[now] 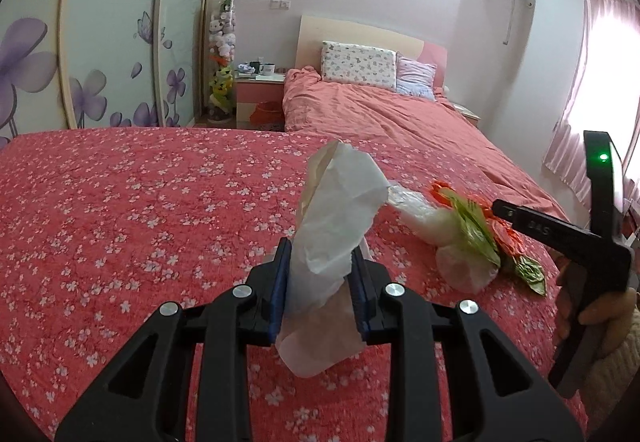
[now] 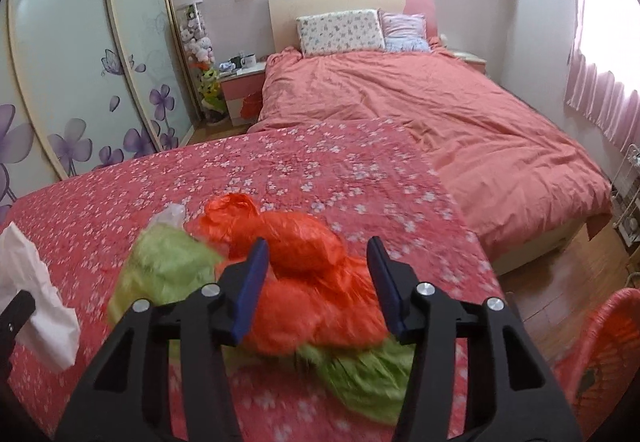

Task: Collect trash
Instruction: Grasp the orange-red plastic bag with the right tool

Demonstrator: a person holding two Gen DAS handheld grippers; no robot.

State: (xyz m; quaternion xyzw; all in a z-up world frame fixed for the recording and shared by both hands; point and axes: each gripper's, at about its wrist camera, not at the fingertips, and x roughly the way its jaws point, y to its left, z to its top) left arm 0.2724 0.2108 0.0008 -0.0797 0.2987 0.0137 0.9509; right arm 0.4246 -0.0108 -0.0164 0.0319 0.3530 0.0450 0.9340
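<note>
The left hand-held gripper (image 1: 320, 262) is closed on a white tissue (image 1: 340, 210), which stands up between its blue pads above the flowered cover (image 1: 140, 202). The right hand-held gripper (image 2: 318, 282) is wide open around an orange bag (image 2: 304, 242); this bag lies on the cover with a green bag (image 2: 168, 270) touching it on its left. Farther away are the bed (image 2: 440, 114), two pillows (image 2: 340, 30) and a nightstand (image 1: 260, 90).
</note>
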